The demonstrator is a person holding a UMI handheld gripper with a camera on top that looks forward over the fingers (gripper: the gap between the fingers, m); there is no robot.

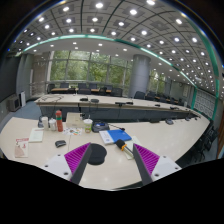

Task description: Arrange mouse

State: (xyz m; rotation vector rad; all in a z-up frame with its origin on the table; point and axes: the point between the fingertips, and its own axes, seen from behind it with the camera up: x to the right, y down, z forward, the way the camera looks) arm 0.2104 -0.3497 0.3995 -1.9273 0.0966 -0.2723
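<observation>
Gripper fingers: two pale fingers with purple pads [152, 158] on their inner faces are seen nearest the camera; the gripper [113, 162] is spread wide and nothing is held between the fingers.

Table: a long, pale, curved conference table [160, 133] is seen just beyond the fingers, running away to either side.

Task object: a small dark rounded item [124, 143], judged to be the black computer mouse, is seen on the table just ahead of the gap between the fingers, beside a blue flat object [119, 134]. Identification is uncertain at this size.

Handling estimate: the mouse is judged light, rigid and smooth-shelled, so somewhat slippery; a grip across its two long sides, near the middle, is judged safest. Buttons and wheel are best left unpressed.

White item: a white rounded object [97, 150] is seen just ahead of the left finger; its kind cannot be told.

Magenta item: a small magenta object [60, 143] lies further left on the table.

Bottles and cups: a red bottle [59, 121] stands among several small containers, beyond the magenta item.

Papers: white sheets [22, 148] are laid near the table's left end.

Writing: no brand, label or text can be read.

Background: dark office chairs [139, 96] and large windows [88, 69] are seen far beyond, under a ceiling of round lights.
</observation>
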